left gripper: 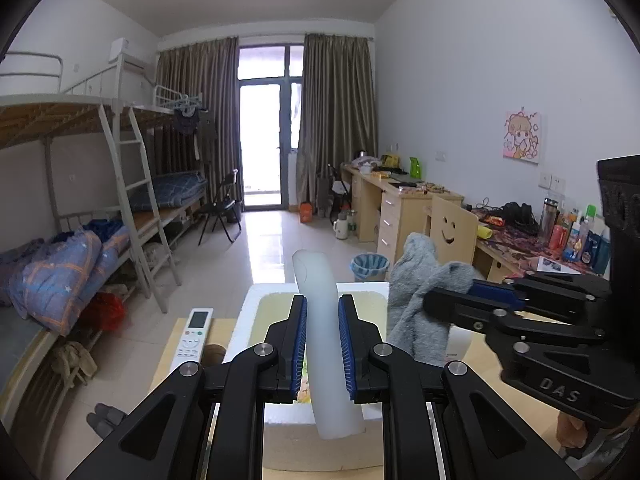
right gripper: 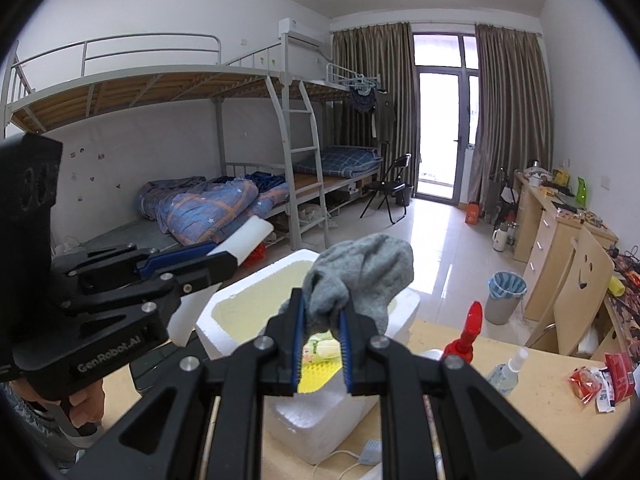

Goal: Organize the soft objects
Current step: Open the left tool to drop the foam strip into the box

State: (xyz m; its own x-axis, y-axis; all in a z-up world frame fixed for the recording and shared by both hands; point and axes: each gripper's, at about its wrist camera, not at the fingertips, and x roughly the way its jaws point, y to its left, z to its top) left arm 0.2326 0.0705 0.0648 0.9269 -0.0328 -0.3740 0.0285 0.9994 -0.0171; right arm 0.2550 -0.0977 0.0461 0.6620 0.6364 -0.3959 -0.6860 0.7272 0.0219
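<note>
My left tongs point(left gripper: 323, 344) pinch a white foam strip point(left gripper: 320, 320); my right tongs point(right gripper: 323, 338) clamp a grey sock point(right gripper: 356, 276), both above the foam box point(right gripper: 240, 300). Next: release both at 12 o'clock, inside.

Right gripper point(right gripper: 322, 322) clamped on bunched grey sock point(right gripper: 356, 280), held above open white foam box point(right gripper: 304, 412). Left gripper point(right gripper: 228, 258) at frame left pinches a white foam strip point(right gripper: 250, 240). Red-capped bottle point(right gripper: 466, 338) and clear spray bottle point(right gripper: 506, 372) stand on wooden table point(right gripper: 540, 408) to the right.
</note>
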